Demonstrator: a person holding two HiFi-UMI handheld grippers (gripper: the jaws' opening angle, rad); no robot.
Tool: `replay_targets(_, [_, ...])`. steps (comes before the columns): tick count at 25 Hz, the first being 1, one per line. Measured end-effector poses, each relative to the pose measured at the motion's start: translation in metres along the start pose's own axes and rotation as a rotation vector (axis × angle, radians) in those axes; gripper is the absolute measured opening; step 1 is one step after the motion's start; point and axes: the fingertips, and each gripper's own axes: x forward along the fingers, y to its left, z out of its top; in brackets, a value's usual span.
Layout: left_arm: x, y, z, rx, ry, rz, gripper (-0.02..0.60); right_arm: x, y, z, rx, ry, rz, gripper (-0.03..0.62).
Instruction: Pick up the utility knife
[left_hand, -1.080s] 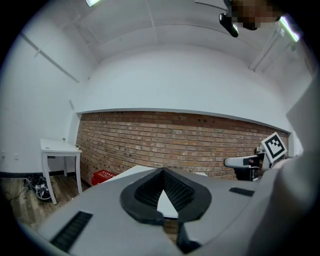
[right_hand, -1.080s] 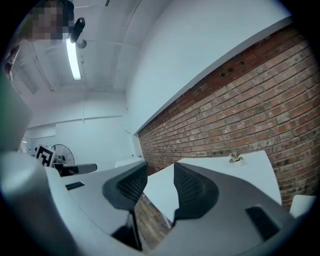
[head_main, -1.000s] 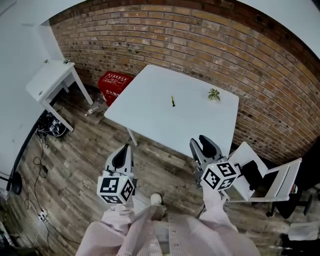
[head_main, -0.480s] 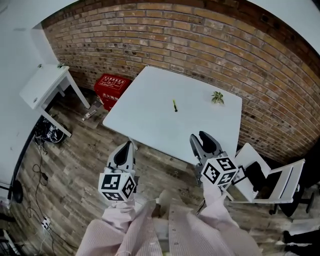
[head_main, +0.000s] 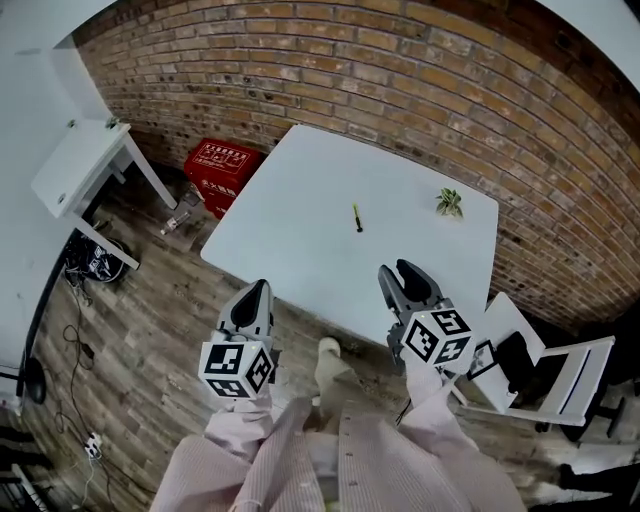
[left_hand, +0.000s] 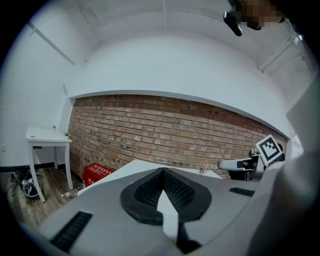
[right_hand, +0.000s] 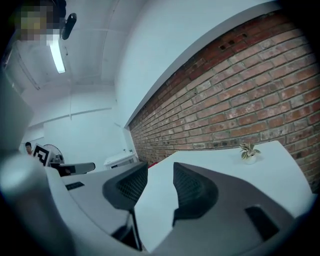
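The utility knife, a thin green and black stick, lies near the middle of the white table. Both grippers hang over the wooden floor in front of the table's near edge, well short of the knife. My left gripper is shut with nothing in it; its pads meet at the tip in the left gripper view. My right gripper is open and empty, a clear gap showing between its pads. Neither gripper view shows the knife.
A small potted plant stands at the table's far right corner. A red crate and a white side table are to the left, a white chair to the right. Cables lie on the floor. A brick wall runs behind.
The table has come nearer and sits lower in the head view. Both grippers keep their jaw states and now reach close to the table's near edge. A shoe steps forward between them.
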Motion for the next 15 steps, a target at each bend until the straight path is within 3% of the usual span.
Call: replay_targets(15, [0.127, 0.033, -0.025, -0.080, 0.135, -0.013, -0.008, 0.115, -0.065, -0.015, 0.049, 0.142, -0.012, 0.146])
